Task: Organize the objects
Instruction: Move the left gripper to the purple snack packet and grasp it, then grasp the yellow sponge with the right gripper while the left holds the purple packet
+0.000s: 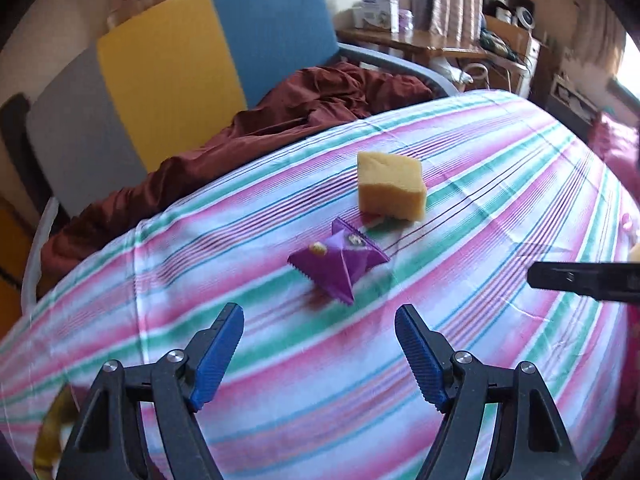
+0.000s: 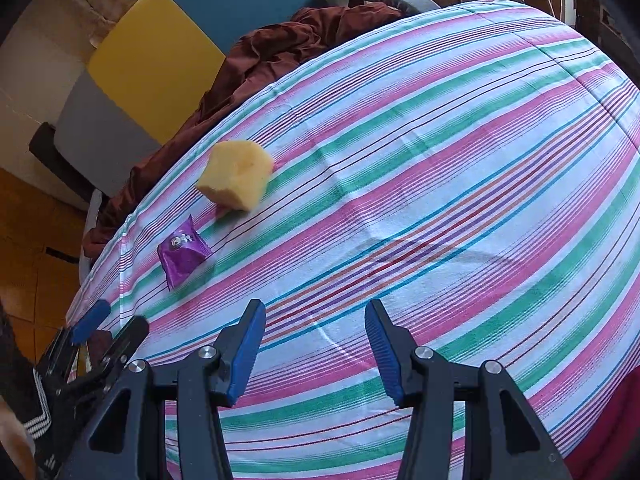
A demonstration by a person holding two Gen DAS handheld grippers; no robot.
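Both jaws gape empty: left hand-held gripper lines up below the purple snack packet, probably its target; right hand-held gripper waits, yellow sponge beyond.

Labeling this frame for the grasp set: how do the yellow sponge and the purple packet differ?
The yellow sponge is a thick, matte foam block; the purple packet is a thin, shiny foil wrapper with crimped edges. The sponge is plain, the packet printed. The sponge looks bulkier and lies farther from the left gripper; the packet lies nearer. Both rest on the striped sheet, close together, ungripped.
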